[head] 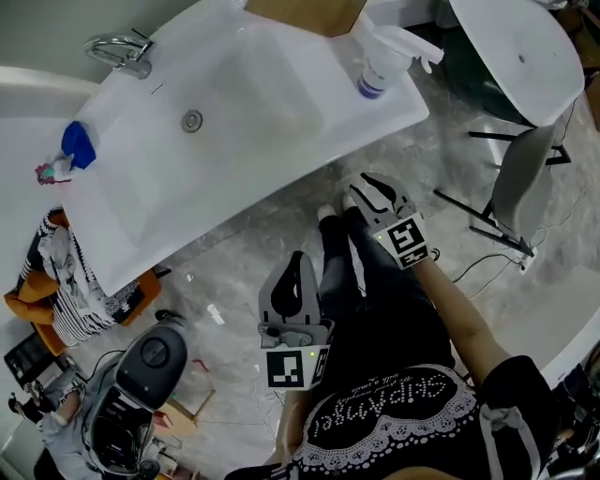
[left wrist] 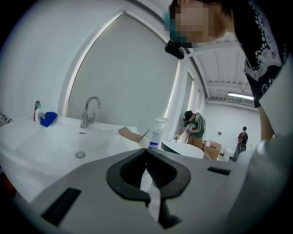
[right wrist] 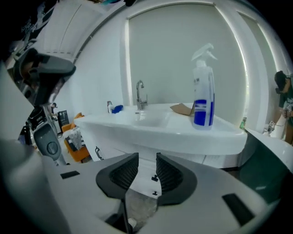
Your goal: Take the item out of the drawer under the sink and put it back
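Note:
The white sink point(head: 216, 122) fills the upper left of the head view, and the cabinet beneath it is hidden there. In the right gripper view the white cabinet front point(right wrist: 114, 151) under the sink point(right wrist: 155, 121) shows small black handles point(right wrist: 155, 178) and looks closed. No item from the drawer is visible. My right gripper point(right wrist: 147, 157) stands open with nothing between its jaws, pointing at the cabinet from a short way off point(head: 361, 190). My left gripper point(left wrist: 146, 151) is shut on nothing, its tips meeting, held lower by my legs point(head: 298, 262).
On the sink stand a tap point(head: 117, 47), a spray bottle point(head: 380, 66), a cardboard piece point(head: 305, 14) and a blue object point(head: 78, 145). A white table and chair point(head: 525, 56) are at right. A grey machine point(head: 150, 361) and an orange seat point(head: 37, 300) with clothes sit at lower left.

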A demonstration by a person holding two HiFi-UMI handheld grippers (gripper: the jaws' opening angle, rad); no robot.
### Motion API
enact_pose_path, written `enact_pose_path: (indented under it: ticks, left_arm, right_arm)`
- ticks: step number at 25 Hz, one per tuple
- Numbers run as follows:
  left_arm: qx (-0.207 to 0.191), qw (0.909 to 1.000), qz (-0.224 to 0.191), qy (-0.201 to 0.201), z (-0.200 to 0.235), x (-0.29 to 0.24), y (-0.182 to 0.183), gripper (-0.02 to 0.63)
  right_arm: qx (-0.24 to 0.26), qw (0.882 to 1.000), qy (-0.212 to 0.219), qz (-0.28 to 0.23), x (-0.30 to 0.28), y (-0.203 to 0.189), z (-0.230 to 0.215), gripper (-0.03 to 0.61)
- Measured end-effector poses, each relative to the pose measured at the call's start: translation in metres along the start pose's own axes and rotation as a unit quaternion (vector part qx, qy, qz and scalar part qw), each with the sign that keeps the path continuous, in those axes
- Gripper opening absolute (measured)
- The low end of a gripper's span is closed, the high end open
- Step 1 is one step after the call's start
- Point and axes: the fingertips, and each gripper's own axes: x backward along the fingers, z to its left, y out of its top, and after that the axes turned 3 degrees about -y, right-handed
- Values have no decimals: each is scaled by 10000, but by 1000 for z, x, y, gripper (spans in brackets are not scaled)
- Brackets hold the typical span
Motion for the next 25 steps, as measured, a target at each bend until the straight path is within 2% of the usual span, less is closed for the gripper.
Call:
enact_pose_path:
  ticks: [5,10,15,19,25]
  left_arm:
    - [110,9995,261,-154,1,4,-23,4]
    - [342,9988,349,55,15,8,-38,3]
    - [415,9982,426,-58,18,4,-53,3]
    - [543,9967,582,-132,17,-6,-72,3]
    - [281,9964,740,-303,9,-25,-99,3]
  right_arm:
    - [-49,9991,-222,360,-64,-51,2,130]
    - [-304,9959,-598,611,-119,-93,-7,159]
    - [-592,9924,-862,650,-160,-123,-17,160]
    - [-992,9885,-1023,495,-180,-140,-22,160]
    - [-1279,9844,-1134,417,-195,-150,-28,160]
